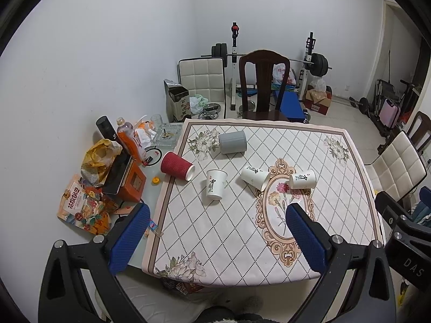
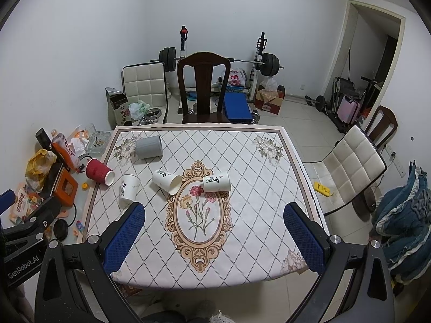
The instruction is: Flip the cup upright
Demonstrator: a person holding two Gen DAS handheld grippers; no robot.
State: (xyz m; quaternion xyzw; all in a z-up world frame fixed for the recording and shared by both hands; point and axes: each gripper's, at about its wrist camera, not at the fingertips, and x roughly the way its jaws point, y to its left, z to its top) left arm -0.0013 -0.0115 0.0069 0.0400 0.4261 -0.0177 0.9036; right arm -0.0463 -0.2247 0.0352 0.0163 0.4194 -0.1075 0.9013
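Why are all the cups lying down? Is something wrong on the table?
Yes. Five cups lie tipped on their sides on the patterned tablecloth: the red ribbed paper cup, the grey ribbed cup and three white paper cups with black writing. None stands upright. No spill shows.

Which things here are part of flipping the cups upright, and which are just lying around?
For the job: red ribbed cup, grey cup, three white paper cups, left gripper, right gripper.

Lying about: snack bag, orange box, glass ashtray, drink bottle.
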